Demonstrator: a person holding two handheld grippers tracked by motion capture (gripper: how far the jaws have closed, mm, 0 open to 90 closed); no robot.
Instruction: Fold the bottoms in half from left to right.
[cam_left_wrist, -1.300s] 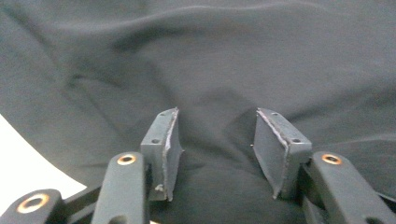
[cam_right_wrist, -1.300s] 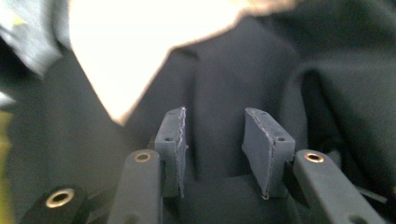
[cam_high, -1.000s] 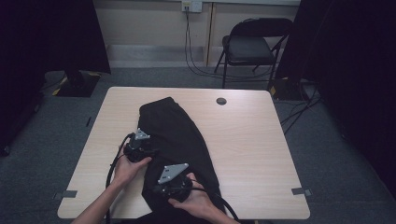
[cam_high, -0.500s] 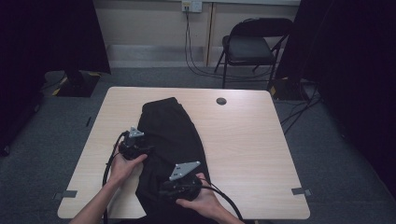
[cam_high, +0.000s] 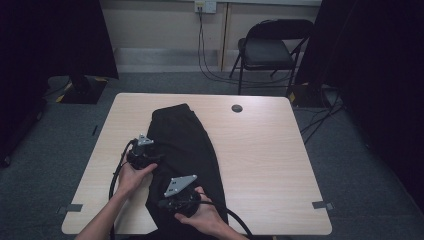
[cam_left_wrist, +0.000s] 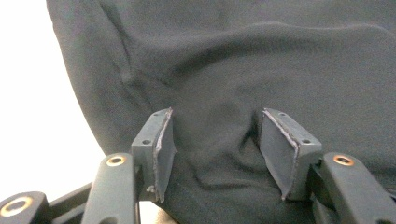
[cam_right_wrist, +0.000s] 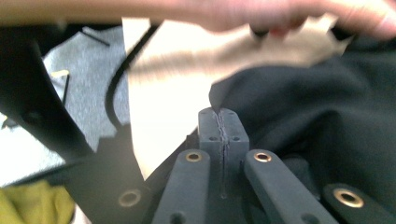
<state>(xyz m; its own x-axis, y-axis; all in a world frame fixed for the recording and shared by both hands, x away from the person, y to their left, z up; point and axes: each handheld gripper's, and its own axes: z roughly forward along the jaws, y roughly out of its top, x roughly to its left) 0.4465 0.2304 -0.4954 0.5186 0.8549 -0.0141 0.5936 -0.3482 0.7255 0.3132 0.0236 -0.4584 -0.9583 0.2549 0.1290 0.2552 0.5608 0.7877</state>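
Two grippers meet black garment (cam_high: 187, 142): left jaws apart, right jaws pinching it.

A garment (cam_high: 185, 150) lies lengthwise on the counter (cam_high: 270, 150), left of its middle, with a chair (cam_high: 272, 47) on the floor behind the counter's far edge

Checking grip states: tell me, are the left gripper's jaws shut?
No, the left gripper has its jaws spread wide apart over the black garment.
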